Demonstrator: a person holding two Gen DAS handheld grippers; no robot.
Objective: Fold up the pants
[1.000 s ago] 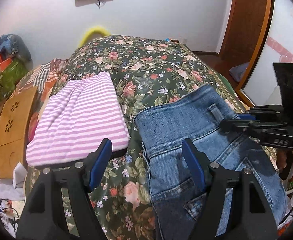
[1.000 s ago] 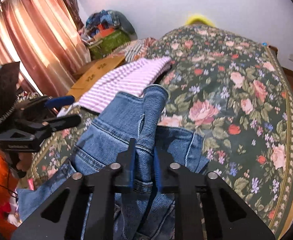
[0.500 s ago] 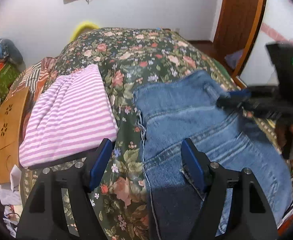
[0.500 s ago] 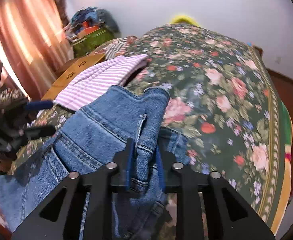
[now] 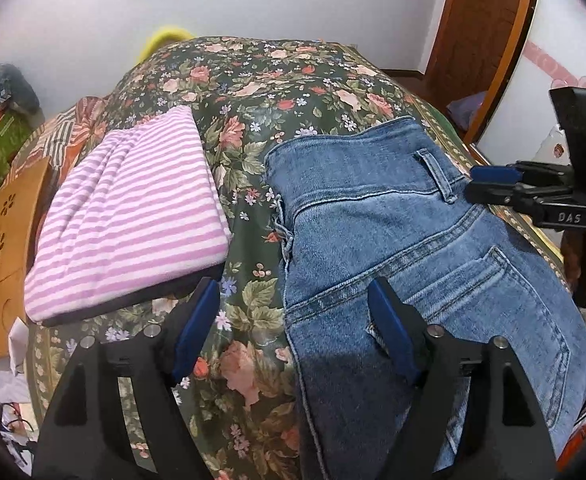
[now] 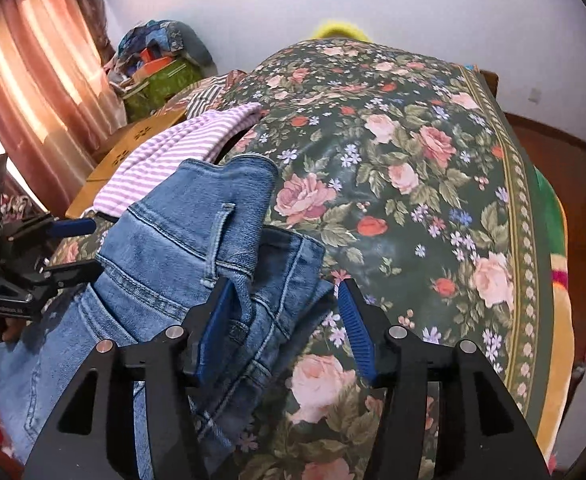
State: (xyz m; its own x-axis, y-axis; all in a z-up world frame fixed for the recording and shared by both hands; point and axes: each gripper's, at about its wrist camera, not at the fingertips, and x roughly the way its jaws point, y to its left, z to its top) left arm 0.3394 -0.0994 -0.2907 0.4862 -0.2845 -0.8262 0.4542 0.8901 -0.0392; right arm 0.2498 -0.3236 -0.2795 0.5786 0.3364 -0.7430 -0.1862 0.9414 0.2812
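Jeans [image 5: 393, 224] lie on the flowery bed cover [image 5: 253, 80], with the waist end up on the bed and the legs hanging down off the near edge. They look folded once the long way, one leg on top of the other, so you see a back pocket on top. That seems to be the first fold done. The legs still need to be folded up to make a small, neat pile.

The left gripper [image 5: 295, 322] has its jaws wide apart and holds nothing. It hangs over the left edge of the jeans. The right gripper [image 6: 283, 322] also has its jaws apart. The waistband corner by the belt loop lies loose between them, not pinched.

To the left of the jeans, close by but not touching, sits a folded purple striped cloth [image 5: 133, 216]. It already looks neat.

Farther left of the jeans, off the bed, a green box [image 6: 157, 88] holds a heap of mixed things. I cannot tell what they are.
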